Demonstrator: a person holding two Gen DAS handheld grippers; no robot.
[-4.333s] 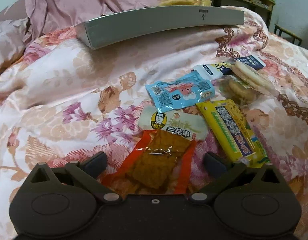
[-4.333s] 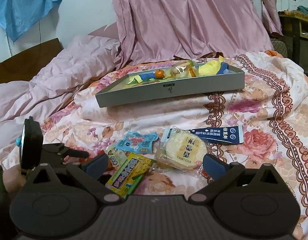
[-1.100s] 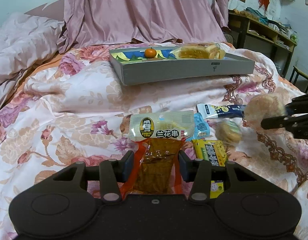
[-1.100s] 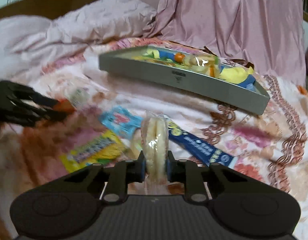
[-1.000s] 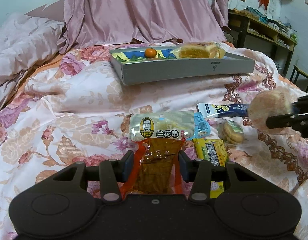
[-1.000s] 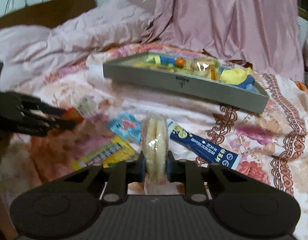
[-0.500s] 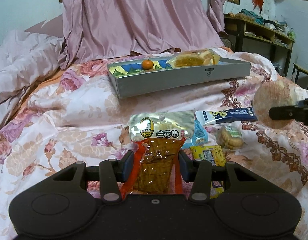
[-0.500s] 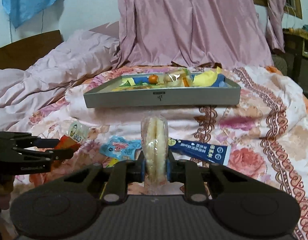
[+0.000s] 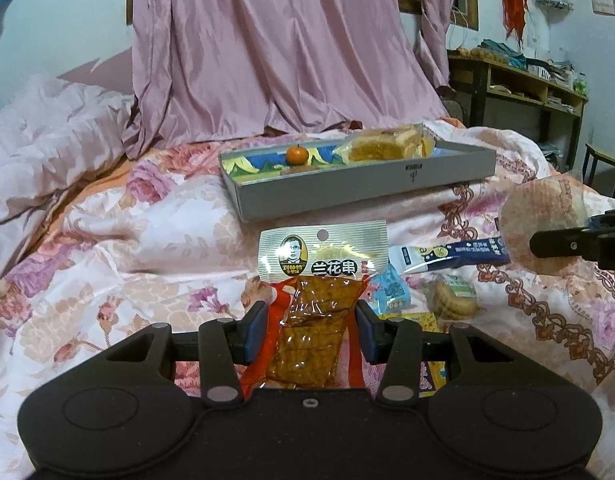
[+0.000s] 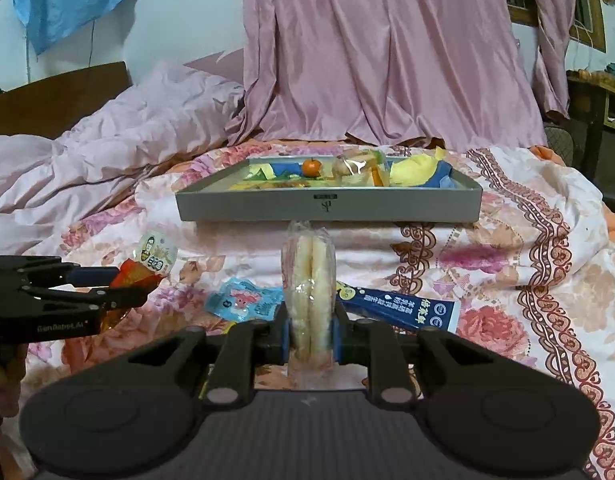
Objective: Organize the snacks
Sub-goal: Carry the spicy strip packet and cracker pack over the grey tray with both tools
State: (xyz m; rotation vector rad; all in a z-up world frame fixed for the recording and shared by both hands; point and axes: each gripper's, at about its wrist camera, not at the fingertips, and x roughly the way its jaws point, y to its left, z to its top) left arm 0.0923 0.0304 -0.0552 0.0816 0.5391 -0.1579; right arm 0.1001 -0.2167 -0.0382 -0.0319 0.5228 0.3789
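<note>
My left gripper is shut on a tofu snack packet with a silver header and orange-brown contents, held above the floral quilt. My right gripper is shut on a clear pack of round rice crackers, held edge-on. Each gripper shows in the other's view: the right gripper at the far right with its cracker pack, the left gripper at the far left with the tofu packet. A grey tray farther back on the bed holds a small orange and several wrapped snacks.
On the quilt below lie a light blue fish packet, a dark blue sachet, a second cracker pack and a yellow packet. A pink curtain hangs behind the tray. A wooden shelf stands at the right.
Both grippers closed on their snacks and lifted them off the quilt. Over the last second both have risen and levelled toward the tray, and the right one swung to face it squarely.
</note>
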